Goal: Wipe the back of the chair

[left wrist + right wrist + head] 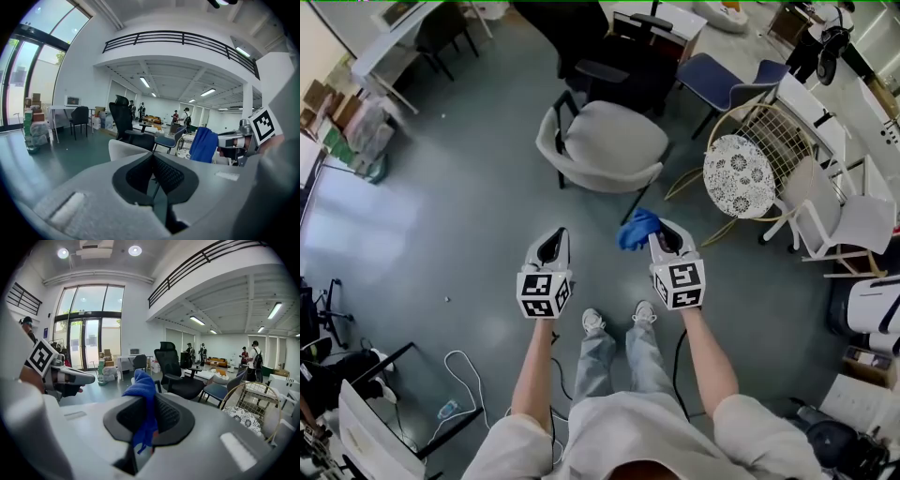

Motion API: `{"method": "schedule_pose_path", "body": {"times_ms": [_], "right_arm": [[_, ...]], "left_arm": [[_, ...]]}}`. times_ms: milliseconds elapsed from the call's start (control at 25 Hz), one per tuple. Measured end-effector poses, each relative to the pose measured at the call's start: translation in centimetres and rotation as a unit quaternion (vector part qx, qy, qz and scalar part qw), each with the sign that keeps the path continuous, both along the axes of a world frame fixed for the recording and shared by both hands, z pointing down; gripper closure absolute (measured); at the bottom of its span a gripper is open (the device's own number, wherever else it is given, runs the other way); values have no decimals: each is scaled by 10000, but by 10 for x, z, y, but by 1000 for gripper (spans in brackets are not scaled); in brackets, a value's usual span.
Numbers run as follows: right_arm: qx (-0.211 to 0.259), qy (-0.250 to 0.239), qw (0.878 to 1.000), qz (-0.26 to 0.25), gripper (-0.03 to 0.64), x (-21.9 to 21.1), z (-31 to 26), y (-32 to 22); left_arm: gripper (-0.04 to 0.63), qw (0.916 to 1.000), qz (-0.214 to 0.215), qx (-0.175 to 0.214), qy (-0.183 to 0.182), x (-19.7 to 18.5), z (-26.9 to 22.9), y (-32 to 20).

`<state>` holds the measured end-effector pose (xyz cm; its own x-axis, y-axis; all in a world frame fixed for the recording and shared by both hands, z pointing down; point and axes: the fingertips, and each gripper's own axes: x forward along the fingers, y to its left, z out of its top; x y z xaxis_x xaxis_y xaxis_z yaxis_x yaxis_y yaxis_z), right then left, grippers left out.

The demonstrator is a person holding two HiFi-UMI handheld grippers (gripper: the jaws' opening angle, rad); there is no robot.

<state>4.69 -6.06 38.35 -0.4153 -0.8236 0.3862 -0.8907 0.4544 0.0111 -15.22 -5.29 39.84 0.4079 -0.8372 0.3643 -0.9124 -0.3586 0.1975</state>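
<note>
Head view: gripping blue cloth (637,229) in right claw (664,232), standing before grey chair (614,139); holding left claw (553,242) closed, empty.

bright daylight + ceiling lights, fisheye edge warp, dark vignette corners

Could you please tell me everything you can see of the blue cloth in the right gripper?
The blue cloth is soft, crumpled fabric, pinched between the shut jaws of the right gripper. A bunched fold rises above the jaws and a loose end hangs below them. It is held in the air, short of the pale armchair, and touches nothing else.
</note>
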Motion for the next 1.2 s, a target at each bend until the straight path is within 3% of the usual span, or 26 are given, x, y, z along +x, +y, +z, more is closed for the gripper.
{"method": "schedule_pose_path", "body": {"times_ms": [440,1200], "right_arm": [[-84,-76,9997,-209,578,11,57,-36],[109,-54,9979,-643,578,-39,147,-105]], "left_arm": [[591,9997,-241,-1,-60,11,51,-11],[591,9996,-238,-60,-165,2,156,-31]]}}
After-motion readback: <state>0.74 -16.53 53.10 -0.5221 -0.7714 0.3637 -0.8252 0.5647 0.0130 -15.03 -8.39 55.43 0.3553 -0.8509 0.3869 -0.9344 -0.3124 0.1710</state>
